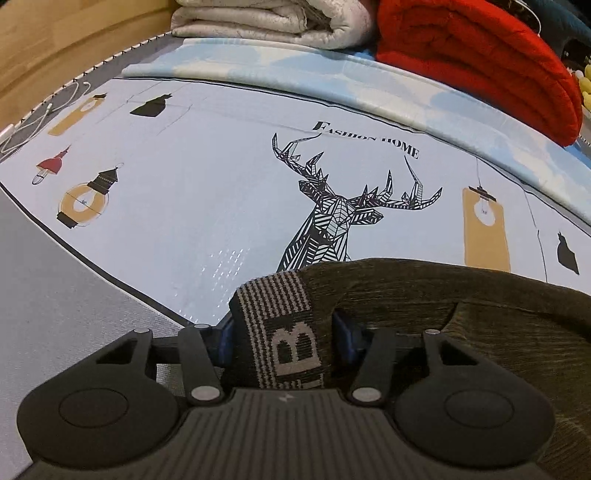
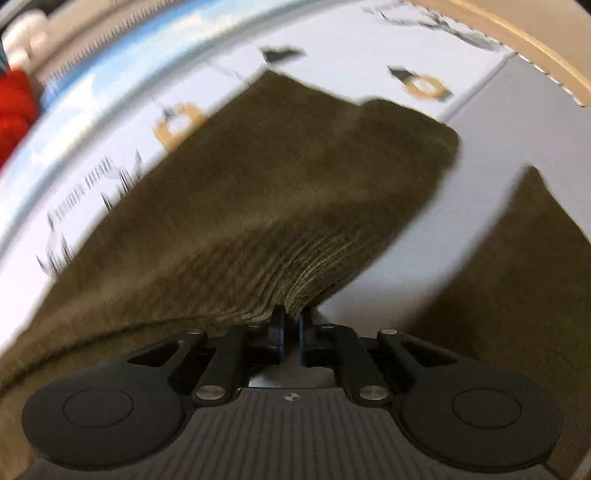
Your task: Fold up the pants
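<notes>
The pants are olive-brown ribbed fabric (image 1: 480,317) with a grey striped waistband (image 1: 280,317) that carries letters. In the left wrist view my left gripper (image 1: 282,332) is shut on that waistband, low over a pale blue printed sheet (image 1: 184,192). In the right wrist view, which is blurred by motion, my right gripper (image 2: 291,328) is shut on an edge of the pants (image 2: 258,199), whose cloth stretches up and away from the jaws. Another part of the pants (image 2: 524,280) lies at the right.
The sheet shows a deer print (image 1: 332,218) and lamp drawings. A folded white quilt (image 1: 273,22) and a red blanket (image 1: 480,62) lie at the far edge. A white cable (image 1: 40,118) lies at the left by a wooden frame (image 1: 55,40).
</notes>
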Demonstrator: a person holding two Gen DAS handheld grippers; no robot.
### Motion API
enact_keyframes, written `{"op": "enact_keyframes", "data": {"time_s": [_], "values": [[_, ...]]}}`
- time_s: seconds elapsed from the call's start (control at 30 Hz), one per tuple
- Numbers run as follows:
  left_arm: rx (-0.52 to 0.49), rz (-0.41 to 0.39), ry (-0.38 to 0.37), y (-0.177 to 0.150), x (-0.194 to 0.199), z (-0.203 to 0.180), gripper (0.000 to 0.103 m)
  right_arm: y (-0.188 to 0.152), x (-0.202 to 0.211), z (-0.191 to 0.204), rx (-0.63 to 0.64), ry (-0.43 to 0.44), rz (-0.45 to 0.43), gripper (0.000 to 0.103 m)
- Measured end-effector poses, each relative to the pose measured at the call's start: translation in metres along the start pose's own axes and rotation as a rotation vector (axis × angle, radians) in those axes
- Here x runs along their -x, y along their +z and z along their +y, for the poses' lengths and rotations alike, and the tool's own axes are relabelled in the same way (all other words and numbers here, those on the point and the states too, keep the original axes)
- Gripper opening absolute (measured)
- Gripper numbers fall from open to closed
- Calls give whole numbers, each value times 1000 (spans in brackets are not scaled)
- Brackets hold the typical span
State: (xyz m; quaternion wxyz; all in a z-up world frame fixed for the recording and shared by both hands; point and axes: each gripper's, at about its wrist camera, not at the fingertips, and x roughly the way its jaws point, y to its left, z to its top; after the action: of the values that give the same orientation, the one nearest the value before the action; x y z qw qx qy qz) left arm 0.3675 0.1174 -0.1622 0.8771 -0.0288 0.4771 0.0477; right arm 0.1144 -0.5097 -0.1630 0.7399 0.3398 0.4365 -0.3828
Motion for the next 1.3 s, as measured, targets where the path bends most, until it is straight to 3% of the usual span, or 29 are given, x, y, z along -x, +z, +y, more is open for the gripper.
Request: {"op": "enact_keyframes", "data": {"time_s": [0.07,0.13,0.23,0.33,0.37,0.4,0.43,0.57,0.77,0.87,0.93,0.97,1.0,1.07,1.17,1.23,1.3], "values": [[2,10,3,1,-2,0,58,-5,-2,-7,6,-13,28,11],[-8,20,12,2,-2,-3,59,-2,1,-9,14,-20,14,24],[-24,28,22,3,-1,-6,61,8,23,-11,-21,-66,-120,29],[-9,40,24,5,0,-5,62,23,40,2,24,26,-287,48],[0,44,24,5,-1,-5,62,28,40,10,56,79,-322,60],[7,47,26,5,-1,-5,62,34,36,21,90,145,-328,68],[11,49,29,5,-1,-5,63,38,30,31,113,209,-316,70],[7,55,44,6,-2,-8,63,43,6,68,105,308,-245,70],[0,70,49,9,-5,-10,64,56,-37,108,25,238,-180,70],[-8,78,48,11,-6,-10,65,56,-50,121,40,154,-185,69],[-5,84,41,13,-8,-9,65,52,-54,134,116,60,-219,58],[-2,86,39,14,-9,-9,65,50,-55,138,140,16,-232,44],[-1,85,37,15,-9,-9,65,50,-55,139,148,-3,-254,15],[-5,80,30,16,-9,-11,65,56,-53,138,130,-9,-281,5],[-39,66,-20,17,-7,-18,65,71,-35,107,-88,112,-460,5],[-90,60,-26,16,-5,-27,65,79,-35,99,-105,169,-509,9],[-132,63,-14,17,-5,-31,66,85,-43,93,-113,157,-456,31]]}}
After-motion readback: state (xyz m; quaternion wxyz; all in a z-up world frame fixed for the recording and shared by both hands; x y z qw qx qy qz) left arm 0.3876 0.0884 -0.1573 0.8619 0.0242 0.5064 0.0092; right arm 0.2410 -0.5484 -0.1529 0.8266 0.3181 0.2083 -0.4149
